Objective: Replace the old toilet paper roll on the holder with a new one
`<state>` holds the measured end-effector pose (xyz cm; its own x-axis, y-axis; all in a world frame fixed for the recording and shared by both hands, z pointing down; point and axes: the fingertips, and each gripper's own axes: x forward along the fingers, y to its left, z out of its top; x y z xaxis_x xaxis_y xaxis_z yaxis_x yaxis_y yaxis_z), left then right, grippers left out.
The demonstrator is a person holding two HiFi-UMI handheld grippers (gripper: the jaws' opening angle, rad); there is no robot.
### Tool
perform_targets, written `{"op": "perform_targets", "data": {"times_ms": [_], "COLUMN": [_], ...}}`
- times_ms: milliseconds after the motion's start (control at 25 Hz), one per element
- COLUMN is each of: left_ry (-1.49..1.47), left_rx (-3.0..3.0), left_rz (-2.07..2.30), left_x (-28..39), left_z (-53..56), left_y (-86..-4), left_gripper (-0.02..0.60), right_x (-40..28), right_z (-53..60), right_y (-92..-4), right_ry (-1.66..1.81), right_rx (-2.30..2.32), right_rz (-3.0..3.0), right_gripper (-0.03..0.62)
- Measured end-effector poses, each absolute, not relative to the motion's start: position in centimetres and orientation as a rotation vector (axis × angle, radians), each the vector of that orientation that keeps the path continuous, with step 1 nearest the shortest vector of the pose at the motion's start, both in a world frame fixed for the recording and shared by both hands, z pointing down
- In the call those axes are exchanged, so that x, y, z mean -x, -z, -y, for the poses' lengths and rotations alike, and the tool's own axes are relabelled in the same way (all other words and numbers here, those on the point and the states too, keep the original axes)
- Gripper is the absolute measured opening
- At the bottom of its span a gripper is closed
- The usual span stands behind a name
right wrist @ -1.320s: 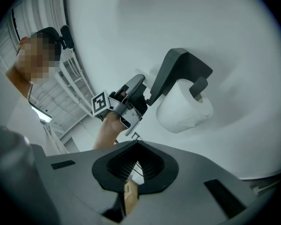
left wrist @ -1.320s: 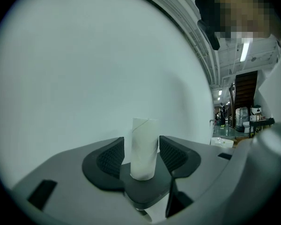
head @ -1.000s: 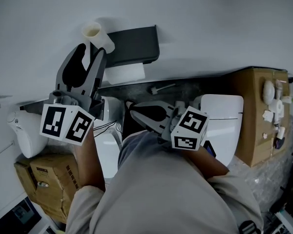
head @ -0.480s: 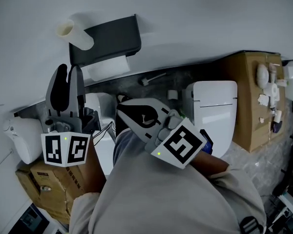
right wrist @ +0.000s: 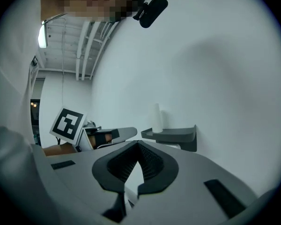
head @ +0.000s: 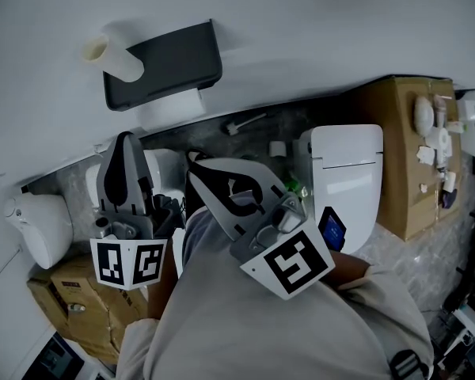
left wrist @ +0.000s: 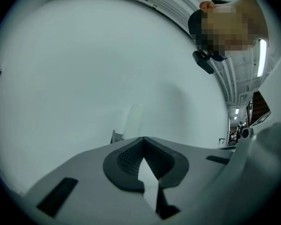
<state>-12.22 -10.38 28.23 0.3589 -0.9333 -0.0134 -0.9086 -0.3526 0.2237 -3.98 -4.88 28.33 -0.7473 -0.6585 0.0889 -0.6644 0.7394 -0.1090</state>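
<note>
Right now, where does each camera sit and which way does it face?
Head view: worn by the person, looking steeply down at paper holder, cardboard tube and toilet; torso, forearms, left claw and right claw show.
Left gripper view: on the left claw, facing the wall along shut jaws; the person's head shows above.
Right gripper view: on the right claw, facing the holder; shut jaws, head above.
Shared: holder and tube in all three; the right gripper view also catches the left claw.
</note>
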Motion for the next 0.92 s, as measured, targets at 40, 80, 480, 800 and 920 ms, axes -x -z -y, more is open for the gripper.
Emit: {"op": "perform_targets", "data": {"times_ms": [40,80,480,800,920], "left_ry": [0.206,0.206,0.214,0.211,0.213], "left_rx": [-2.435,-2.433,-2.450,-2.448,-2.446], "left_rz": [1.663,1.654,1.637,1.626,1.624], "left_x": [12.14,12.07,11.90,11.88,11.99], "left_z": [10.19,10.03,9.50,9.42,9.56], "left_y": [-28.42,-28.58,-28.27,-28.51,-28.58], "left_gripper": [0.006,0.006,0.005,0.005,0.005], "right_x": [3.91,3.83,4.07,4.18,4.27], "right_z": [4.92,4.97,4.76,4.63,4.70], "right_y": [-28.13,-27.99,-27.49,-27.57,-27.59], "right_ry": [-0.191,-0.178,-0.141,-0.136,-0.134], "right_rx": [-1.111,-1.121,-1.136,-1.133,-1.134], "right_rz": [2.889,2.888,2.887,2.883,2.884], "right_gripper": [0.017,0.017,0.017,0.017,0.017]}}
